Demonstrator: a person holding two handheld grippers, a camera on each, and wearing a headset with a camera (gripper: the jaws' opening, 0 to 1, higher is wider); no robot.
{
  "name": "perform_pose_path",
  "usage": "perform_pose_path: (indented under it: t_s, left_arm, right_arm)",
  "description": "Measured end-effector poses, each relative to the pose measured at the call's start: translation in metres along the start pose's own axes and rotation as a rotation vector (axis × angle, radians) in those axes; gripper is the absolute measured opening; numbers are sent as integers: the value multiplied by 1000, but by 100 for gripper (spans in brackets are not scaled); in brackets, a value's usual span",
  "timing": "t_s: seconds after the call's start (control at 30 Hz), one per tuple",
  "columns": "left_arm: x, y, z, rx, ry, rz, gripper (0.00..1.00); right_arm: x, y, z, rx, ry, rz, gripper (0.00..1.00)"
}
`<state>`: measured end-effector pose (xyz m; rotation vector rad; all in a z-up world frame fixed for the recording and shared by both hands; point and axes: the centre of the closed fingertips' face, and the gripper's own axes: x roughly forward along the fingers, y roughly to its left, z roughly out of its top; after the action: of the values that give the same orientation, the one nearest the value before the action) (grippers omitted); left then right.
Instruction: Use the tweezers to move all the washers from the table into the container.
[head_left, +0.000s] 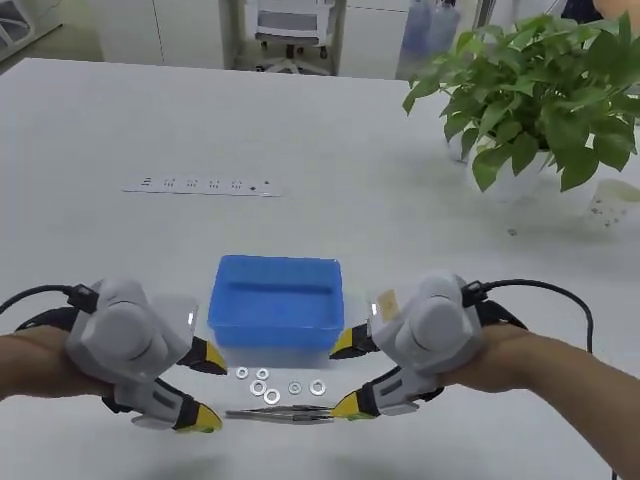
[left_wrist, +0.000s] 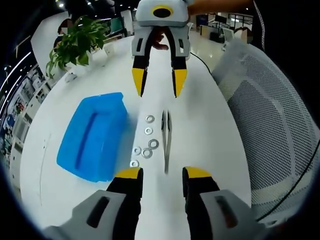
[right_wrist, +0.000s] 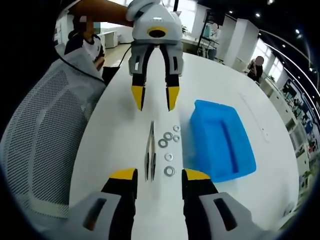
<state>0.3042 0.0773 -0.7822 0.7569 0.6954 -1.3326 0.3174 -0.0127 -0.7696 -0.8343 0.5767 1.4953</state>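
At the left, the left gripper (head_left: 208, 388) hovers low over the white table (head_left: 120, 120), its yellow-tipped jaws spread apart with nothing between them and pointing right toward the middle. Far behind it a white power strip (head_left: 200, 185) lies flat on the table. Just right of the left gripper's tips, six small metal washers (head_left: 272, 397) lie loose in a cluster on the tabletop, near the front wall of the blue plastic container (head_left: 276, 300), which stands open just beyond them. The tweezers (head_left: 280, 412) lie flat on the table on the near side of the washers, lengthwise between the two grippers and touched by neither. On the right, the right gripper (head_left: 347, 376) faces the left one across the washers, its jaws likewise spread and holding nothing. In the left gripper view the tweezers run straight along the line between the two sets of jaws. At the far right a leafy potted plant (head_left: 540, 90) stands on the table, well apart from the work.
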Motion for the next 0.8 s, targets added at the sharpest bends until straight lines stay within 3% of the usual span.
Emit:
perform_pose_path:
  t_s: [0.47, 0.8]
  left_arm:
    - [20, -3, -4, 48, 44, -24, 22]
    - [28, -3, -12, 49, 84, -44, 17]
  right_arm:
    - [23, 10, -3, -32, 49, 70, 25]
    - [38, 15, -5, -32, 71, 98, 19]
